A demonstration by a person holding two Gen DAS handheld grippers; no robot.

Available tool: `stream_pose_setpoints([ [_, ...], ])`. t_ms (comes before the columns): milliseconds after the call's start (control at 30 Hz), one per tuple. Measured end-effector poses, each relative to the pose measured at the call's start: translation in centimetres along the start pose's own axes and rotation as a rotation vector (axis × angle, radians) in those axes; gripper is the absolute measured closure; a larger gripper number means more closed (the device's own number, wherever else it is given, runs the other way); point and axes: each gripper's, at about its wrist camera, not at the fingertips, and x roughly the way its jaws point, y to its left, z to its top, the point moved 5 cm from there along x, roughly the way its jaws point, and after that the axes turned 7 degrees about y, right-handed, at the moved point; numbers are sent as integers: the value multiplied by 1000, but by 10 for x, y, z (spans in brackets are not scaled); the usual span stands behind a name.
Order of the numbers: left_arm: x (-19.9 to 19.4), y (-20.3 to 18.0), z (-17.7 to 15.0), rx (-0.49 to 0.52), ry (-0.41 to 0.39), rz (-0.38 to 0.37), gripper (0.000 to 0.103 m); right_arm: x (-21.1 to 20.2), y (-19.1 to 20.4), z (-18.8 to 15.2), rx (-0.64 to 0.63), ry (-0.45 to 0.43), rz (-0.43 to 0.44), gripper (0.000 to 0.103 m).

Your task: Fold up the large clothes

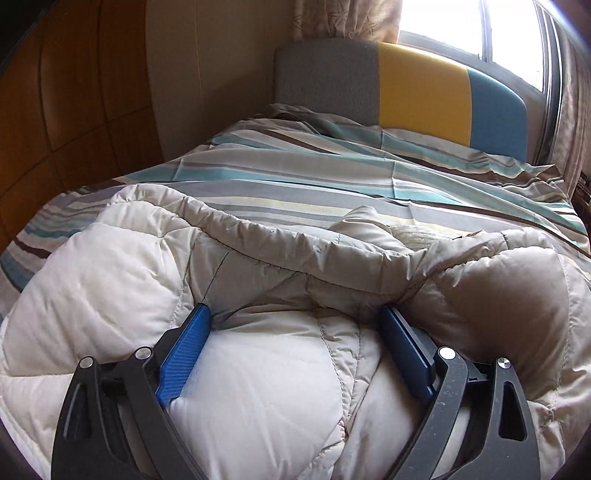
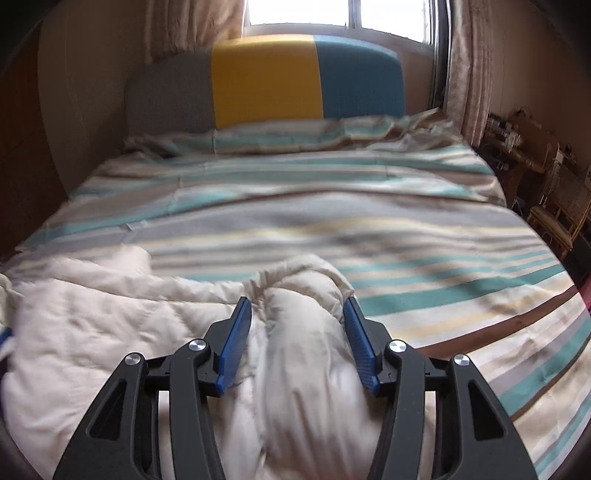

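Cream quilted puffer jacket (image 1: 258,387) is spread on striped bed cover (image 1: 314,184). Left gripper (image 1: 295,314) & right gripper (image 2: 297,306) are held wide apart, jacket bulging betw. fingers, unclamped.

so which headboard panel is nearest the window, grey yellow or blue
The blue panel, at the headboard's right end beside the window and curtain. The yellow panel is in the middle, and the grey panel is at the far left.

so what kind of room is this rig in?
Almost certainly a home bedroom: a bed with a striped teal, grey and cream cover, a padded grey, yellow and blue headboard, and a curtained window behind it. A cream quilted puffer coat lies on the bed.
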Motion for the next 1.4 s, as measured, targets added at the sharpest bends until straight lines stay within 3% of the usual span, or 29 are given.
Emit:
stream_pose_setpoints([
  [133,-1,-1,0,-4,-1,-3,12,-43,46,2,-77,-82,139,52],
  [233,-3,1,0,-9,-4,-9,12,-38,91,-4,-184,-58,206,54],
  [333,-4,3,-2,-17,-7,-14,12,-5,112,-19,-245,18,160,54],
  [433,-5,6,-2,-34,-16,-23,12,23,113,-33,-238,71,170,53],
  [800,-11,5,-3,-17,46,-25,10,44,116,-38,-242,86,148,52],
  [933,-27,23,0,-10,102,-68,10,30,108,-34,-211,113,193,45],
  [1033,-39,47,13,-38,90,-66,10,-4,89,-23,-169,63,247,45],
  [1167,-45,76,26,-52,53,-11,10,-29,54,-11,-152,7,198,44],
  [1333,-22,110,15,-59,97,108,7,-3,8,-12,-118,61,84,44],
  [1400,-9,124,1,-112,132,70,4,13,-5,-18,-67,94,81,44],
])
